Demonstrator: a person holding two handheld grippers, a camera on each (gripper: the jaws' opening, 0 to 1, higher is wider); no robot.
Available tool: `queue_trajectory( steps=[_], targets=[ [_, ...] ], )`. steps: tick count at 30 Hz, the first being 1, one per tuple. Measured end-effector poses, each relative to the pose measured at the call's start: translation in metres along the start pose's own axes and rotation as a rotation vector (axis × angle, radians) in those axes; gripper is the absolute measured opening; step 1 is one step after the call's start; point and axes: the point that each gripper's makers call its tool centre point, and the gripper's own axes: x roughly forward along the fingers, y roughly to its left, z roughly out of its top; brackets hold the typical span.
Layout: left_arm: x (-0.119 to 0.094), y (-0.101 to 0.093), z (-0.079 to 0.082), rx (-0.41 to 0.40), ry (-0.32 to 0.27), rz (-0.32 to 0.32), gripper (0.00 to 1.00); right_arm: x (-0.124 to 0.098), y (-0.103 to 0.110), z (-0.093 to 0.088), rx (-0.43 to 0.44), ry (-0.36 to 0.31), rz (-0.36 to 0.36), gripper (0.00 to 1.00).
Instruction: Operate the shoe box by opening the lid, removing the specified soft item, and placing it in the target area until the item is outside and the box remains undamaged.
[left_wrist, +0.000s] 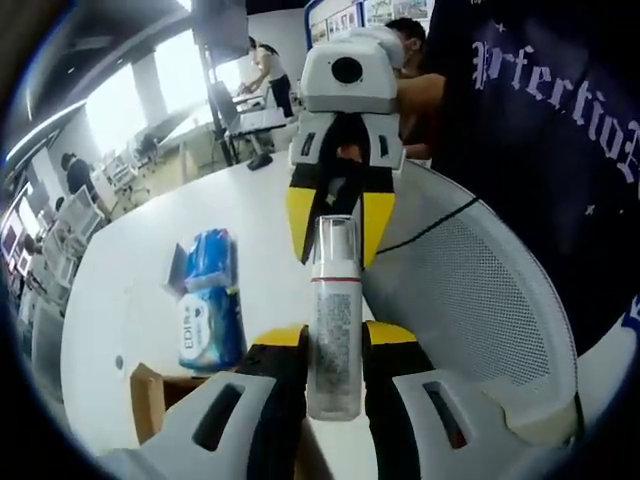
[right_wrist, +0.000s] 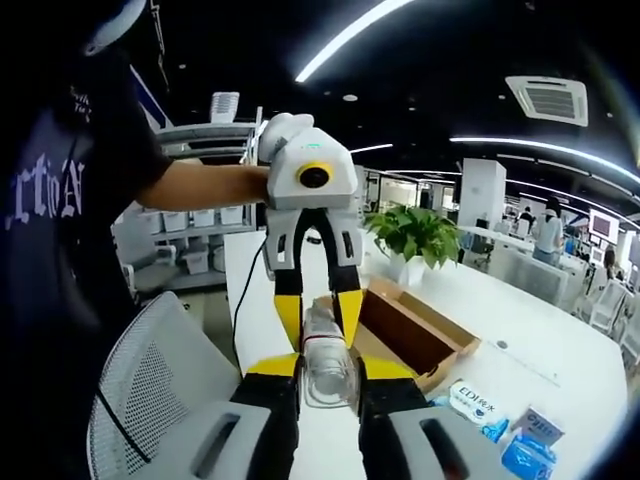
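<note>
A slim pump bottle (left_wrist: 335, 330) with a clear cap and a red ring hangs in the air between both grippers. My left gripper (left_wrist: 335, 345) is shut on its printed body. My right gripper (left_wrist: 338, 238) comes in from the top of the left gripper view, its yellow tips pressed against the clear cap. In the right gripper view my right gripper (right_wrist: 328, 372) clamps the cap end of the bottle (right_wrist: 326, 380), and the left gripper (right_wrist: 320, 312) faces it. The brown cardboard shoe box (right_wrist: 425, 335) lies open on the white table (right_wrist: 560, 350), with a corner of the box (left_wrist: 148, 400) below.
Blue tissue packs (left_wrist: 210, 310) lie on the table beside the box, also tissue packs (right_wrist: 475, 405). A potted plant (right_wrist: 410, 235) stands behind the box. A white mesh chair (left_wrist: 480, 290) is close under the grippers. A person in a dark printed T-shirt (left_wrist: 560, 120) holds the grippers.
</note>
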Motion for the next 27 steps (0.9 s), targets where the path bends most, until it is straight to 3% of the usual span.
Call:
queue_trajectory(
  steps=[21, 27],
  targets=[
    [0.0, 0.011, -0.001, -0.004, -0.005, 0.049, 0.22, 0.001, -0.006, 0.004, -0.033, 0.028, -0.021, 0.14],
    [-0.001, 0.013, 0.0, 0.018, -0.003, 0.063, 0.26, 0.0, -0.006, 0.004, -0.024, 0.028, -0.02, 0.14]
  ],
)
